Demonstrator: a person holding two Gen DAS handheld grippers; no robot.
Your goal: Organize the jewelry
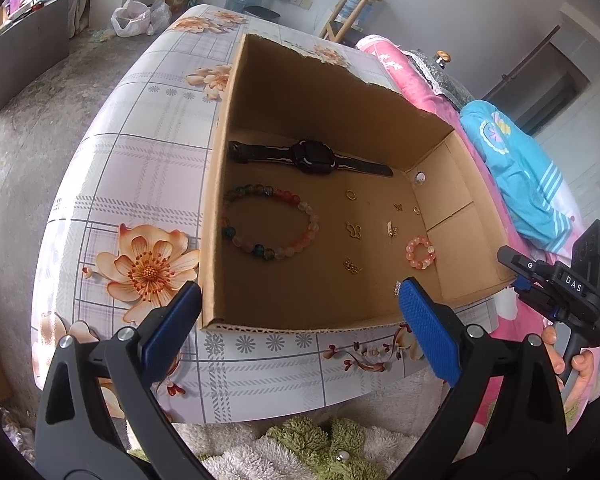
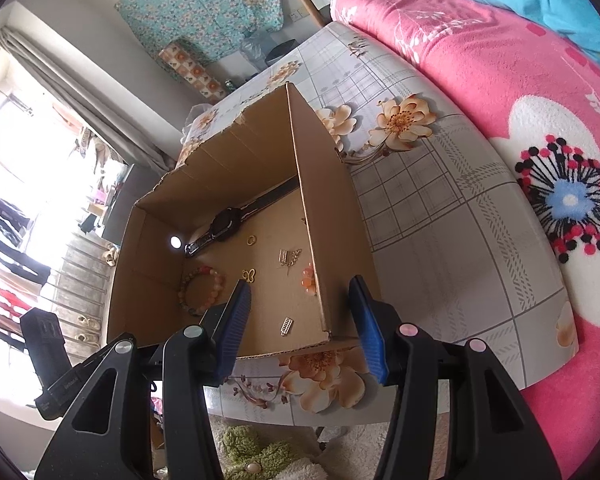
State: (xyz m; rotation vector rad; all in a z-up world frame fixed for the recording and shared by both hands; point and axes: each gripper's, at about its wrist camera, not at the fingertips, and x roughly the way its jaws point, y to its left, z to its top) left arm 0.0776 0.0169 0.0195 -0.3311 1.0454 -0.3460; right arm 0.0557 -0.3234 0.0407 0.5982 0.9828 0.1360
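In the box: jewelry spread over the floor of an open cardboard box [image 1: 332, 80] standing on the flowered table [image 1: 140, 160].
Far side: black watch [image 1: 312, 156], laid flat along the far wall; probably the heaviest piece, strap flexible, case hard and smooth; best taken across the strap just beside the case.
Left: large bead bracelet [image 1: 270, 222], lying flat as an open ring; beads round and likely slippery, the string probably elastic; best pinched across one run of beads, not across the whole ring.
Right, near: small pink bead ring [image 1: 420, 253], close to the right wall; light, likely to roll or skid under a pad.
Middle: gold ring [image 1: 351, 195], butterfly charm [image 1: 354, 231], gold cluster [image 1: 353, 266]; thin, flat, very light; likely hard to lift off cardboard, easily bent or flicked away.
Near edge: small beaded clip [image 2: 286, 327], alone, well apart from the rest.
Left gripper [image 1: 300, 320]: spread wide, nothing between, hanging over the box's near edge.
Right gripper [image 2: 302, 320]: about half spread, empty, straddling the box's near right corner without visibly touching it.
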